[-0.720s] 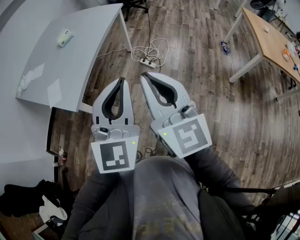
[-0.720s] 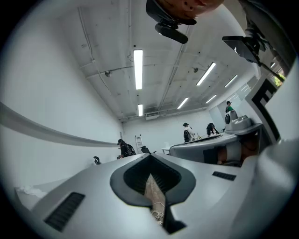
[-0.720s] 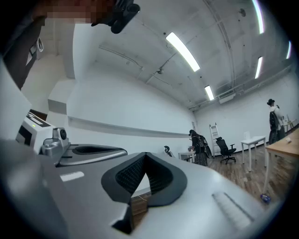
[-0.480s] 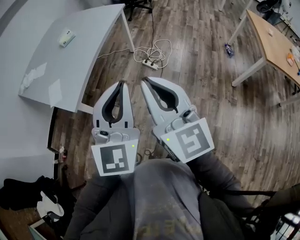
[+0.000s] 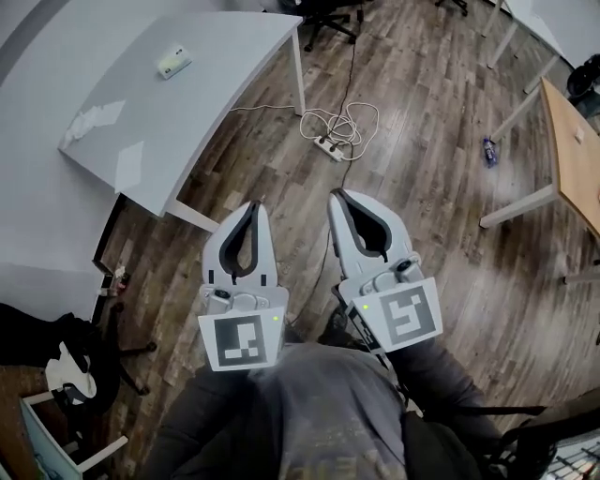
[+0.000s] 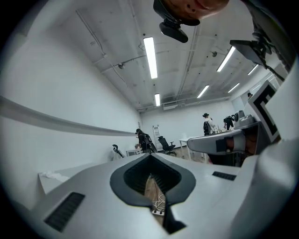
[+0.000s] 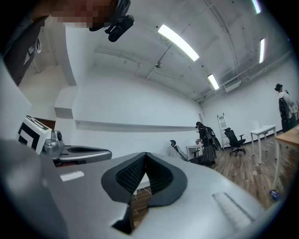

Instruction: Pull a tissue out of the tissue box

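Note:
The small pale-green tissue box (image 5: 174, 62) lies on the grey table (image 5: 197, 103) at the far left of the head view. Both grippers are held close to the person's body, well away from that table and above the wooden floor. My left gripper (image 5: 258, 204) is shut, tips together, holding nothing. My right gripper (image 5: 336, 194) beside it is shut and empty too. In the left gripper view the left gripper (image 6: 150, 156) has its jaws meeting at the tips, and so does the right gripper (image 7: 145, 155) in the right gripper view. Neither gripper view shows the box.
A crumpled white tissue (image 5: 94, 120) and a flat white sheet (image 5: 129, 155) lie on the grey table. A power strip with coiled cable (image 5: 339, 131) is on the floor. A wooden table (image 5: 574, 159) stands at right. Office chairs (image 5: 328, 21) and a distant person (image 6: 207, 125) are beyond.
The head view has swung: the grey table and power strip now sit further right and lower. Both grippers stay shut and show lower in the frame.

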`<state>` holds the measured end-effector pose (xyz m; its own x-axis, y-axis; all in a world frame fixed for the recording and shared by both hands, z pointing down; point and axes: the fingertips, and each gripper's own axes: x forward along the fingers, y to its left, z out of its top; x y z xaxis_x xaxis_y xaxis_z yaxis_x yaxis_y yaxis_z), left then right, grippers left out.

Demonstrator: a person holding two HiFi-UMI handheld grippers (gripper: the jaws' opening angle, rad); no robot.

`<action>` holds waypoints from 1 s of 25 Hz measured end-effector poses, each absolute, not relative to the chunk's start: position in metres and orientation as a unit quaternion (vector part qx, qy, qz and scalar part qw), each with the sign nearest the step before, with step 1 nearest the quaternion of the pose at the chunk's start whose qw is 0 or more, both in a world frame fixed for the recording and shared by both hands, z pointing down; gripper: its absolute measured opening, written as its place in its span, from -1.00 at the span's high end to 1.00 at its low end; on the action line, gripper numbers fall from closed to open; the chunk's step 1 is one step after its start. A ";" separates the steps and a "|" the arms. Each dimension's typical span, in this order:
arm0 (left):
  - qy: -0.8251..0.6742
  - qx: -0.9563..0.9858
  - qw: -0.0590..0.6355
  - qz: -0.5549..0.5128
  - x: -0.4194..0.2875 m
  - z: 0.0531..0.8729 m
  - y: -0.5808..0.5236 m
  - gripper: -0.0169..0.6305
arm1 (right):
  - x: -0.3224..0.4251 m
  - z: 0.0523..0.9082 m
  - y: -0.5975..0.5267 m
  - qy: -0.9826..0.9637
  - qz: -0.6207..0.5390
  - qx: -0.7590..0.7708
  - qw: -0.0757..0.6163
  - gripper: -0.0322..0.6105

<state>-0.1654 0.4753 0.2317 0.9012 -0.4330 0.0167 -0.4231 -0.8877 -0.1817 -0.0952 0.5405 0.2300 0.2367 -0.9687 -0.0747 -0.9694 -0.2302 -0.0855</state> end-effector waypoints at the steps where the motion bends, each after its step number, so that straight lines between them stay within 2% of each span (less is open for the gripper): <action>1: 0.225 -0.970 0.086 -0.028 -0.165 0.232 0.468 0.95 | -0.094 0.230 0.532 0.622 0.003 -0.781 0.055 0.89; 8: 0.234 -0.968 0.086 -0.034 -0.138 0.238 0.390 0.95 | -0.070 0.227 0.455 0.634 0.014 -0.772 0.045 0.89; 20: 0.220 -0.974 0.051 0.015 -0.063 0.240 0.184 0.95 | -0.007 0.236 0.247 0.621 0.014 -0.783 0.036 0.89; 25: 0.222 -0.974 0.044 0.002 -0.041 0.257 0.153 0.95 | 0.021 0.227 0.209 0.629 0.004 -0.777 0.026 0.89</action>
